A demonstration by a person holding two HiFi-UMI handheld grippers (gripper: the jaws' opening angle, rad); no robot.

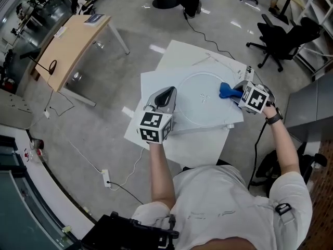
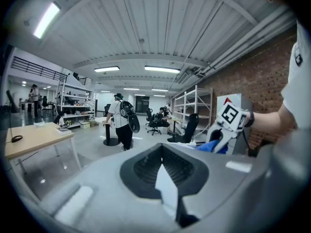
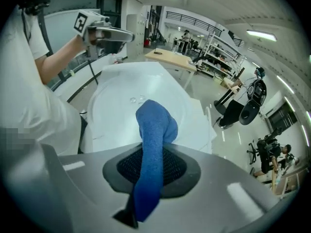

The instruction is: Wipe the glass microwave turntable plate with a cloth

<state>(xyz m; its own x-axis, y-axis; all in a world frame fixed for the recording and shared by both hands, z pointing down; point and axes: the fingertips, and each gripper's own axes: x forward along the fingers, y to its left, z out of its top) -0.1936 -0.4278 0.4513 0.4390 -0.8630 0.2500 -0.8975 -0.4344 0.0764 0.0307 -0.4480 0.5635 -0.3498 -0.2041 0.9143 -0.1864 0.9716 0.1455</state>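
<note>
Gleaming floor (image 1: 104,134), white table (image 1: 179,53), glass plate (image 1: 197,113)

Plate (image 3: 114,123) partly behind right hand-held gripper (image 3: 150,154)

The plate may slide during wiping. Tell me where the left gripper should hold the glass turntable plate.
Probably its left rim, approached low from the left. The glass turntable plate lies flat on white sheets, so only its thin edge offers grip; the right gripper with the blue cloth occupies the right side. The left gripper is beside that rim.
</note>
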